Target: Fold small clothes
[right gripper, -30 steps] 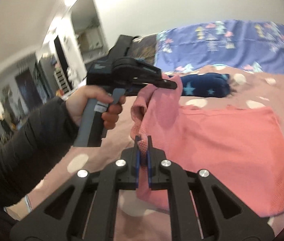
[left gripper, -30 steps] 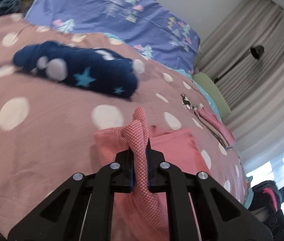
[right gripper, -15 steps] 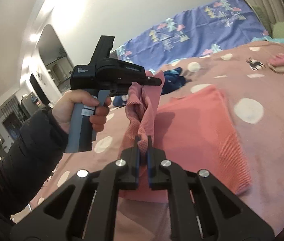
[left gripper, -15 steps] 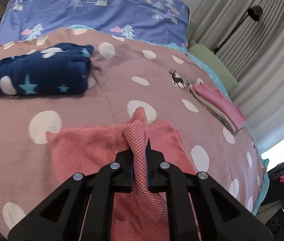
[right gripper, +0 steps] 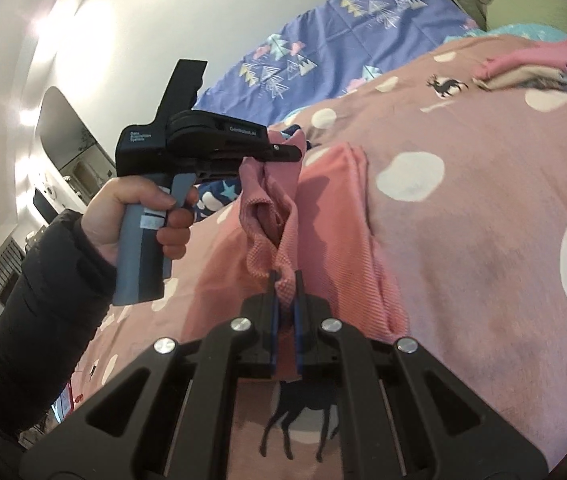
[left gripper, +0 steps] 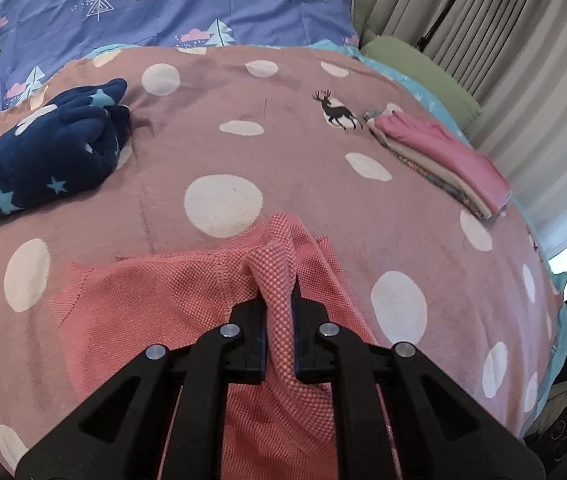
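Mid-fold on the pink knit garment (left gripper: 155, 304)

Left tongs (left gripper: 279, 300) and right tongs (right gripper: 285, 280) both pinch its edge; soft, floppy stuff, so I'd grab it at the corners.

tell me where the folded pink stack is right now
In the left wrist view the folded pink stack lies at the right side of the polka-dot blanket, just past the deer print, below the green pillow.

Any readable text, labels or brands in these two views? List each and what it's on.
"Data Acquisition System": small white print on the rear body of the left hand-held gripper, only just legible.
Light lettering on its side: brand-like, too blurred to read.
Sticker on its grey handle: unreadable.
Left wrist view: none.
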A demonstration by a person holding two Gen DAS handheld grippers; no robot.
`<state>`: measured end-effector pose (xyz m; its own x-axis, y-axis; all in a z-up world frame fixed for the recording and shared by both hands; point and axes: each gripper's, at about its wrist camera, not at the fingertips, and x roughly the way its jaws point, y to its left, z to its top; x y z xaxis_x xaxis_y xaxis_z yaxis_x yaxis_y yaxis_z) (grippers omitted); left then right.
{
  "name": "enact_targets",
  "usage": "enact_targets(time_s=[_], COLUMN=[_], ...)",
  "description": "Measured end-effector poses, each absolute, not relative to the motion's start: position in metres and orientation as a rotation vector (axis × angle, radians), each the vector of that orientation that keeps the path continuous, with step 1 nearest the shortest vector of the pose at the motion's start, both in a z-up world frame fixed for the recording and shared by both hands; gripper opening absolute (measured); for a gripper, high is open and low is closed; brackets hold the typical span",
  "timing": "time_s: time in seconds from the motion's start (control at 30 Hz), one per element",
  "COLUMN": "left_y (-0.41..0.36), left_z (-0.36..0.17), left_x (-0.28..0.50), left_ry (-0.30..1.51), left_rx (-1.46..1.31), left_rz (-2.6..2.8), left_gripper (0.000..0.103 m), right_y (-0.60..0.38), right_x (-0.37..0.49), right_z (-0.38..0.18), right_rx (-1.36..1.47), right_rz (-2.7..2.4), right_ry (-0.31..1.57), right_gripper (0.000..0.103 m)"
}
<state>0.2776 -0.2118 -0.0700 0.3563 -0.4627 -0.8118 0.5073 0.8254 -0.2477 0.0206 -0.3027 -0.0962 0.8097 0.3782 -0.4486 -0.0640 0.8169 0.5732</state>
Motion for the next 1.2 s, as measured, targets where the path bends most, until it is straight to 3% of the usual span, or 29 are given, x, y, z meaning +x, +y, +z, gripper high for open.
enact_targets(time_s=[1.1, 1.2], left_y=[-0.256, -0.263], left_z=[-0.087, -0.096], left_x=[0.281, 0.277], left_ry=[1.020, 1.000], left_rx=[0.089, 0.152], left_rz=[-0.605, -0.604], left_gripper=[0.008, 0.015], right_y=[-0.322, -0.326], right_x=[0.013, 0.015], right_z=[-0.106, -0.111], right_rx=[0.682, 0.713], right_rz=[0.219, 0.221], right_ry=[0.572, 0.590], right_gripper=[0.006, 0.006])
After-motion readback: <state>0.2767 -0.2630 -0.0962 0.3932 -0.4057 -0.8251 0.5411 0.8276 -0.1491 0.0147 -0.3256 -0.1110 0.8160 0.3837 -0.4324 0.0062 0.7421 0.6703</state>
